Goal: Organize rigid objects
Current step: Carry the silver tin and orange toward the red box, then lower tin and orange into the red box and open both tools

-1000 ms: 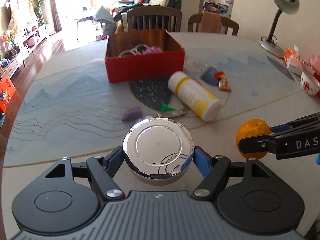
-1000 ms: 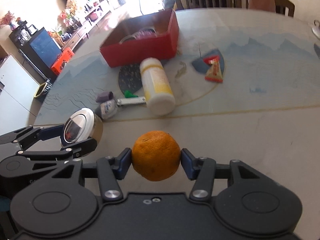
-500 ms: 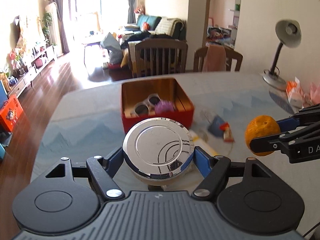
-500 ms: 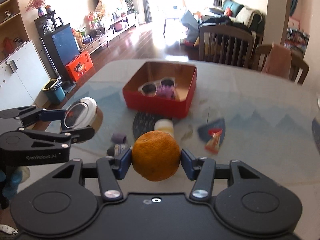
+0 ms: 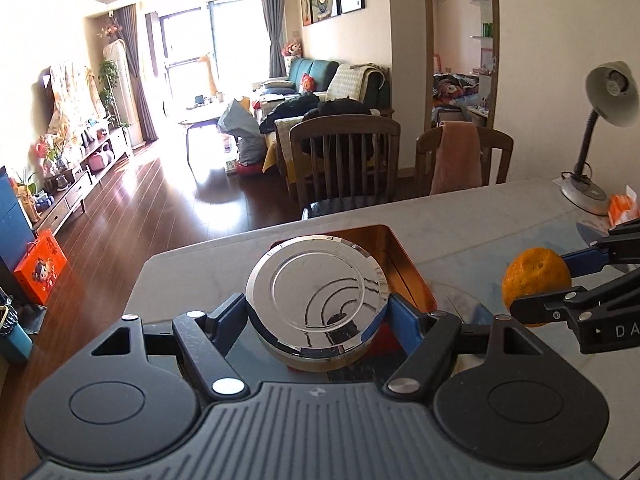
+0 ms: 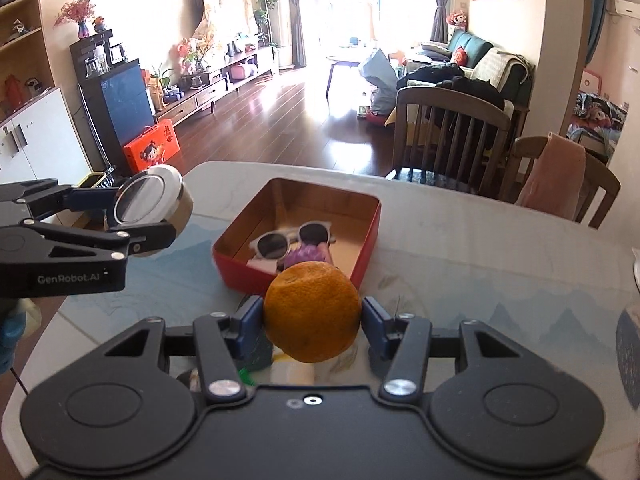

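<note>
My left gripper is shut on a round shiny metal tin and holds it in the air over the near side of the red box. It also shows at the left of the right wrist view. My right gripper is shut on an orange, held above the table in front of the red box. The box holds white sunglasses and a purple item. The orange shows at the right of the left wrist view.
The table carries a white bottle and a green item, mostly hidden under my right gripper. A desk lamp stands at the table's far right. Two wooden chairs stand behind the table.
Both grippers have risen and moved forward toward the red box, carrying the tin and the orange. The box now lies directly under and ahead of them.
</note>
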